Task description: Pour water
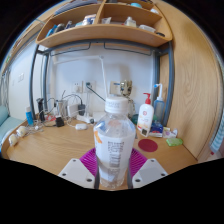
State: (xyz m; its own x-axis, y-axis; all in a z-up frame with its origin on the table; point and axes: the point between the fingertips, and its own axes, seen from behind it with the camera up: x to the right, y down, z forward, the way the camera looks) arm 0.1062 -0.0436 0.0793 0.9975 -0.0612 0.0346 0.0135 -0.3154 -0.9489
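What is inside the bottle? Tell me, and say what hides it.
The clear bottle, clamped between the tongs, appears to hold water. Its label and white cap hide the exact level.

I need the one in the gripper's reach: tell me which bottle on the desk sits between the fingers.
The clear bottle with the white cap, between the pink pads. The white pump bottle with the red top stands beyond it, to the right.

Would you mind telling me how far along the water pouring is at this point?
Done: the gripper has its fingers closed on the water bottle, held upright above the desk. In hand: carrying it. Left: the pour itself. The white cap looks still on, and no receiving cup is clearly identifiable.
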